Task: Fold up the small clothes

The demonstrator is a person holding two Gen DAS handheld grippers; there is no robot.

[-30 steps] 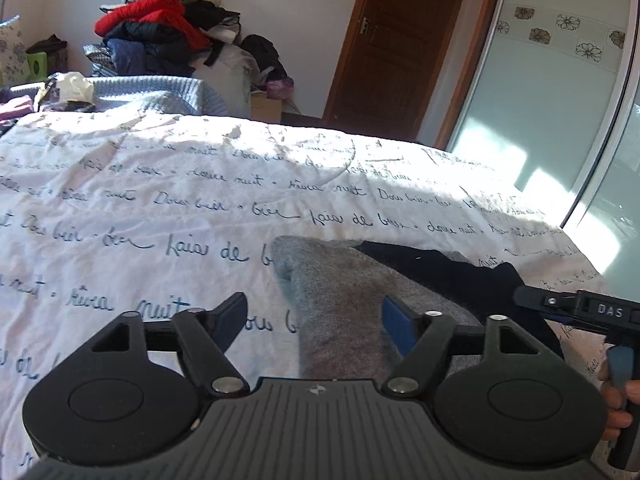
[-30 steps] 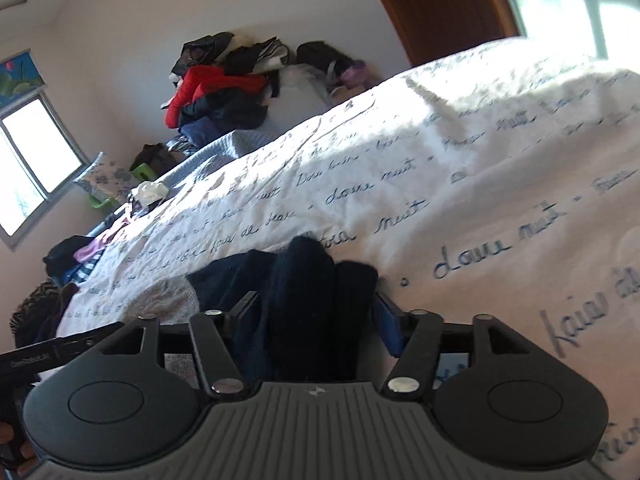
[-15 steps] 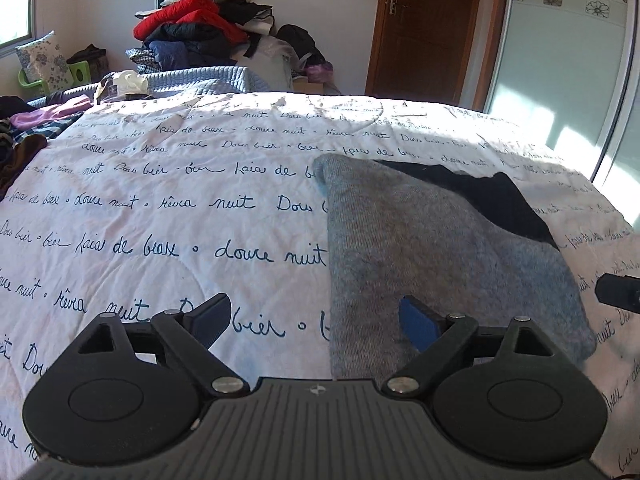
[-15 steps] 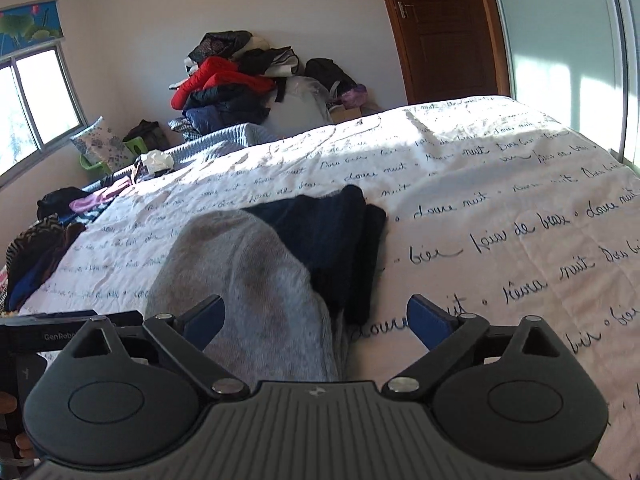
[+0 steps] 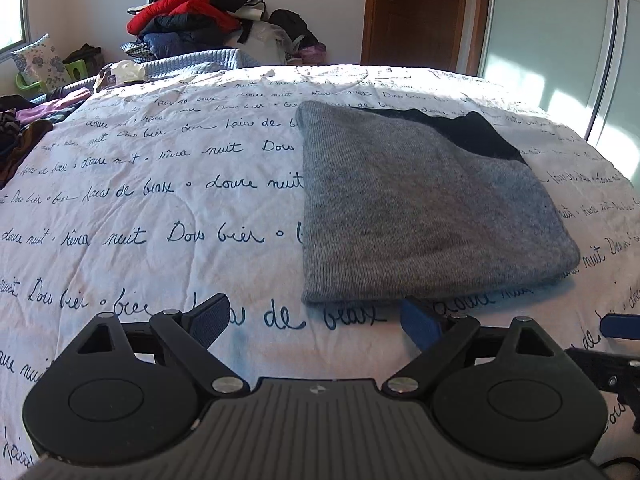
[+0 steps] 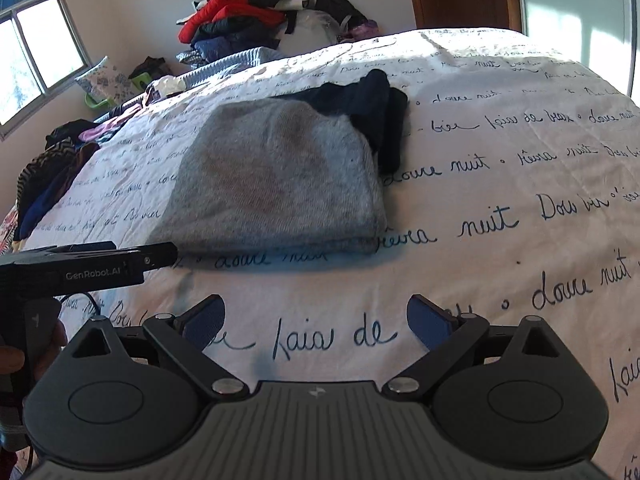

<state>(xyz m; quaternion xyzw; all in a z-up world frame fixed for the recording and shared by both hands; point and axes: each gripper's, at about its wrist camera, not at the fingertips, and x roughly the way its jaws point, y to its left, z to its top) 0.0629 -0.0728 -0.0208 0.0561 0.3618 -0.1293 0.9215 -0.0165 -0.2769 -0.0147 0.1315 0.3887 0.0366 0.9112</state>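
A folded grey knit garment (image 5: 420, 204) lies flat on the white bedspread with blue script (image 5: 160, 200). A dark navy part (image 5: 468, 136) sticks out from under its far right side. It also shows in the right wrist view (image 6: 276, 184), with the navy part (image 6: 376, 108) behind it. My left gripper (image 5: 316, 320) is open and empty, just short of the garment's near edge. My right gripper (image 6: 316, 320) is open and empty, above bare bedspread (image 6: 500, 184) in front of the garment. The left gripper's body (image 6: 80, 268) shows at the right wrist view's left edge.
A heap of clothes with a red jacket (image 5: 180, 4) is stacked against the far wall. More clothes (image 6: 52, 176) lie along the bed's left edge. A brown door (image 5: 420, 12) and a glass wardrobe front (image 5: 552, 40) stand at the back right.
Both grippers have let go of the garment and pulled back toward the bed's near side. The garment now lies folded flat, grey side up.
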